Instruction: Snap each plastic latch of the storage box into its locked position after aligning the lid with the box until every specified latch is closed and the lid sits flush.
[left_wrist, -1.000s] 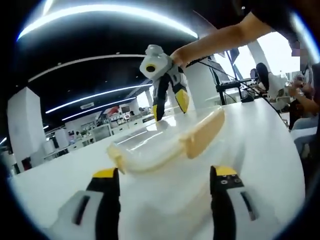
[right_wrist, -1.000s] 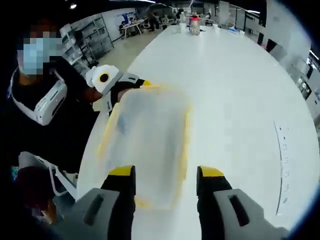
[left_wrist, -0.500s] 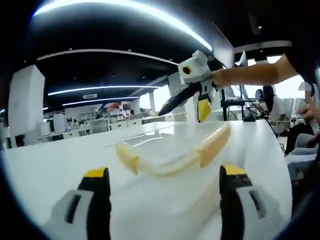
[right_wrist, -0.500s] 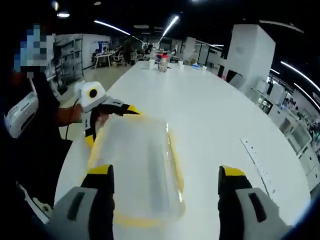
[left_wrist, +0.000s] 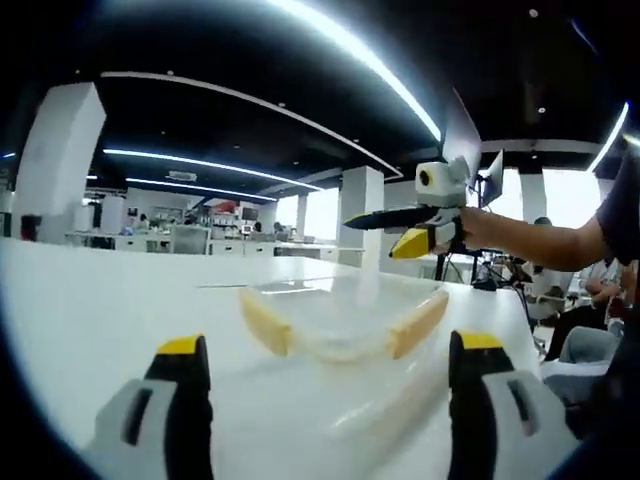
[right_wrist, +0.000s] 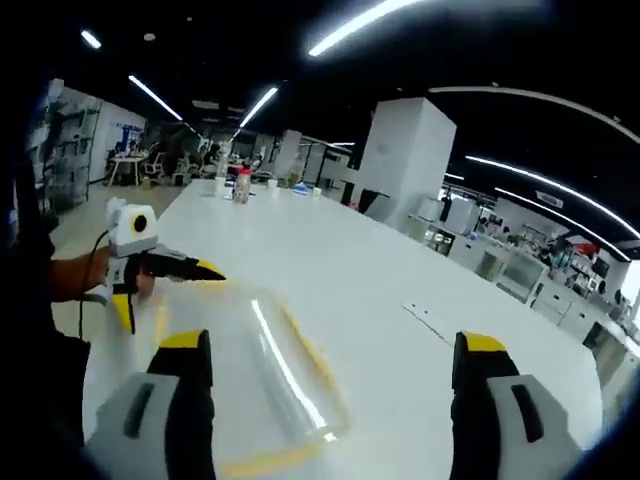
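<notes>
So we've got the storage box (left_wrist: 345, 320) sitting on the big white table (left_wrist: 90, 300), roughly between our two grippers. It's a clear plastic tub with pale yellow latches. In the left gripper view we can see one latch on the near left corner (left_wrist: 265, 322) and another on the right side (left_wrist: 418, 322). The clear lid (right_wrist: 255, 370) looks like it's lying on top of the box, but honestly we can't tell from these shots whether it's seated flush or whether any latch is snapped down.

Our left gripper (left_wrist: 330, 385) has its jaws spread wide with nothing between them, hanging just short of the near end of the box. Our right gripper (right_wrist: 335, 385) is the same deal: jaws wide apart, empty, looking down the length of the lid from the other end. In the left gripper view it shows at the far end of the box, above the rim and not touching anything.

Our read: we're at the line-up stage, lid on, latching not begun as far as we can see. The next move probably calls for bringing one gripper down onto a yellow latch and pressing it against the box wall until it clicks, with the other steadying the box so it doesn't skate across that slick table.
</notes>
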